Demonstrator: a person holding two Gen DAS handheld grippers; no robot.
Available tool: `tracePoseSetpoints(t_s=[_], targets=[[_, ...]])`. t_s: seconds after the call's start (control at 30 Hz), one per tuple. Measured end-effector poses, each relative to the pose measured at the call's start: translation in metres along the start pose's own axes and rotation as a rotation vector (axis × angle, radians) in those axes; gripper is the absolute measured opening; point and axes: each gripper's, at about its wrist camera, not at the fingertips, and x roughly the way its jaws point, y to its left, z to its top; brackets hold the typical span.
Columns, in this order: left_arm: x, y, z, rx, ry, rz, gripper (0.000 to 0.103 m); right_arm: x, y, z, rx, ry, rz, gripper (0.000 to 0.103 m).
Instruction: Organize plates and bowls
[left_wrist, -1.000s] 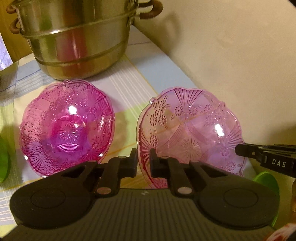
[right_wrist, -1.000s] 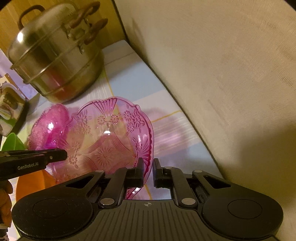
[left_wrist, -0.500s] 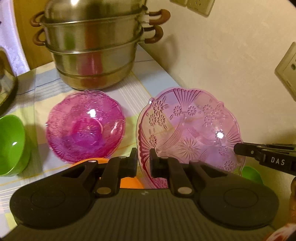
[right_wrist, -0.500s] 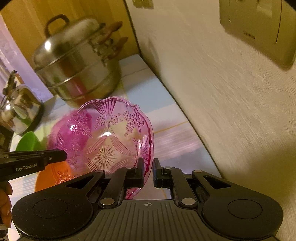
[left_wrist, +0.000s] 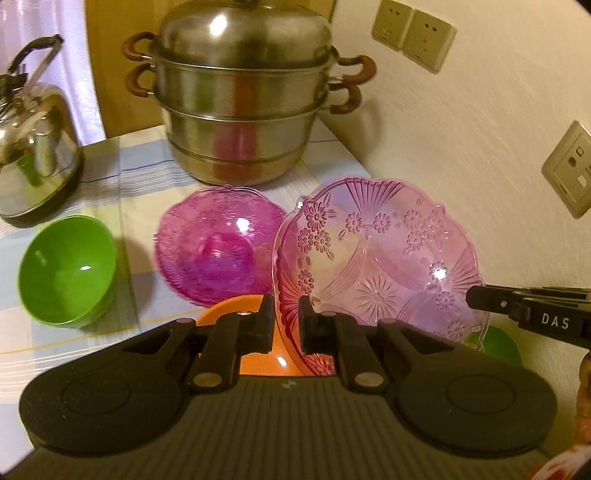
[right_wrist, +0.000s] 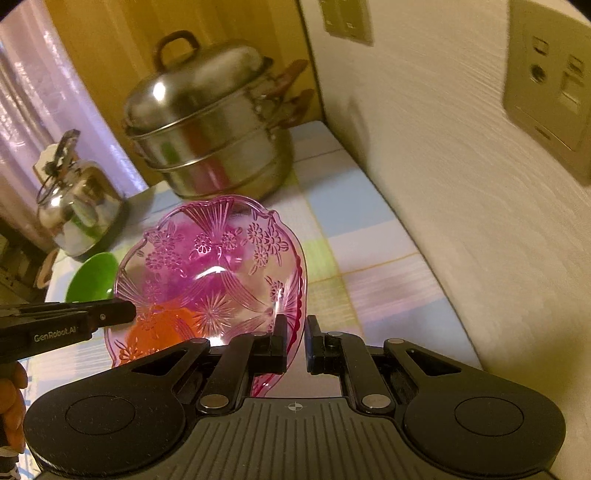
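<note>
A clear pink patterned plate (left_wrist: 376, 258) hangs tilted above the table, gripped at opposite rims. My left gripper (left_wrist: 286, 325) is shut on its left rim. My right gripper (right_wrist: 295, 343) is shut on the other rim and shows in the left wrist view as a dark tip (left_wrist: 474, 297) at the plate's right side. Through the plate (right_wrist: 210, 269) in the right wrist view, the left gripper (right_wrist: 129, 312) reaches in from the left. Below on the cloth sit a magenta glass bowl (left_wrist: 218, 247), a green bowl (left_wrist: 66, 269) and an orange dish (left_wrist: 240, 310), partly hidden.
A lidded steel steamer pot (left_wrist: 247, 110) stands at the back beside the wall. A shiny kettle (left_wrist: 33, 147) sits back left. Wall sockets (left_wrist: 569, 170) are on the right wall. Another green dish (left_wrist: 498, 343) peeks out under the plate's right edge.
Both grippers have risen and pulled back with the pink plate. The pot's lid, the kettle, the green bowl and the orange dish have come into view.
</note>
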Motion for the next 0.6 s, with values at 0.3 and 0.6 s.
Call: tracePoseSetpoints(t_s=[0.3, 0.6], targets=[[-0.015, 0.036, 0.001, -0.042, -0.012, 0.029, 0.011, 0.010, 0.037, 0.005, -0.052, 0.007, 0.034, 0.009], [-0.014, 0.066, 0.000, -0.075, -0.012, 0.056, 0.011, 0.031, 0.063, 0.010, -0.086, 0.025, 0.053, 0.009]])
